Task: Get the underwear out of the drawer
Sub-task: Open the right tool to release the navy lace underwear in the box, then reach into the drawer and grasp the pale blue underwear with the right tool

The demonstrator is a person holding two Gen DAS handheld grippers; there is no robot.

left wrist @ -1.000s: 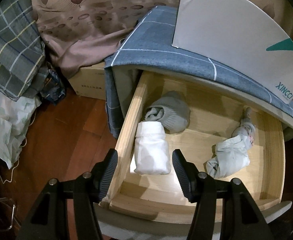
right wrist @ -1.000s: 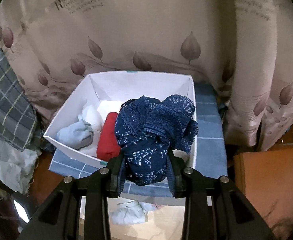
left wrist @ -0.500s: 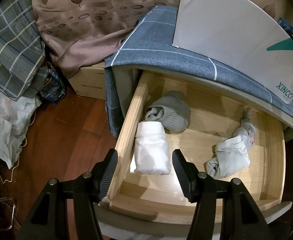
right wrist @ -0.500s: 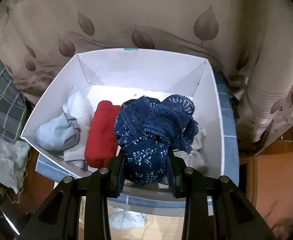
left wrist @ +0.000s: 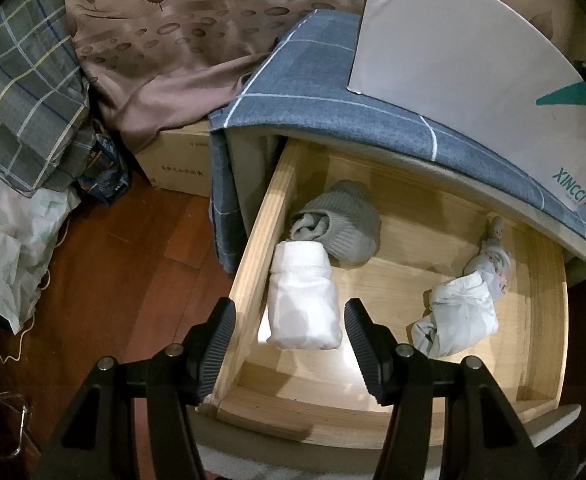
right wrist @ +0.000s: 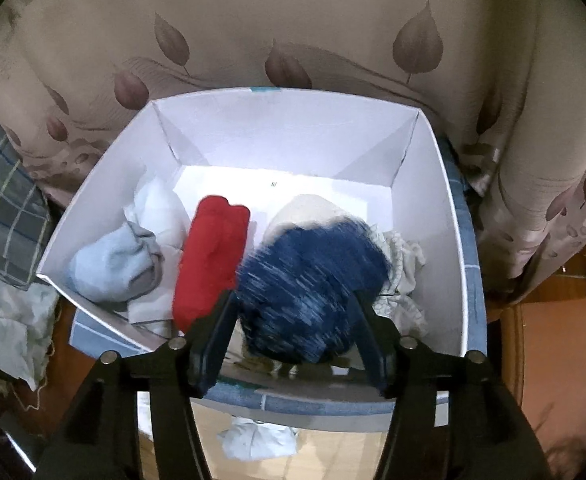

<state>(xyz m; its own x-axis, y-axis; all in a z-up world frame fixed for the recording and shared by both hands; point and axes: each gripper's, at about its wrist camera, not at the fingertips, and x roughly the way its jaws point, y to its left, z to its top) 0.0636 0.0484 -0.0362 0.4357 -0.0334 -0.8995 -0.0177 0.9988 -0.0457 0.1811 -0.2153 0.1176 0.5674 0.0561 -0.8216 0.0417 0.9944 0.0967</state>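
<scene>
Beige curtain fabric printed with brown leaves (right wrist: 293,32) fills the upper part of the right wrist view; below it a white cardboard box (right wrist: 455,248) sits on a blue-grey checked cloth (left wrist: 313,92) draped over the cabinet. Inside the box lie a red rolled garment (right wrist: 209,264), a pale blue bundle (right wrist: 109,268) at its left and cream cloth (right wrist: 405,264) at right; the dark blue lace underwear (right wrist: 309,292), motion-blurred, sits low in the box's near right part between the spread fingers of the right gripper (right wrist: 293,320), and whether they touch it I cannot tell. In the left wrist view the open pale wooden drawer (left wrist: 253,280) occupies centre and lower right; it holds a white rolled garment (left wrist: 303,304) against its left wall, a grey knitted bundle (left wrist: 341,228) just behind it, and a pale grey-white crumpled piece (left wrist: 461,316) toward the right. The left gripper (left wrist: 289,340) hangs above the white roll, fingers wide apart, gripping nothing.
</scene>
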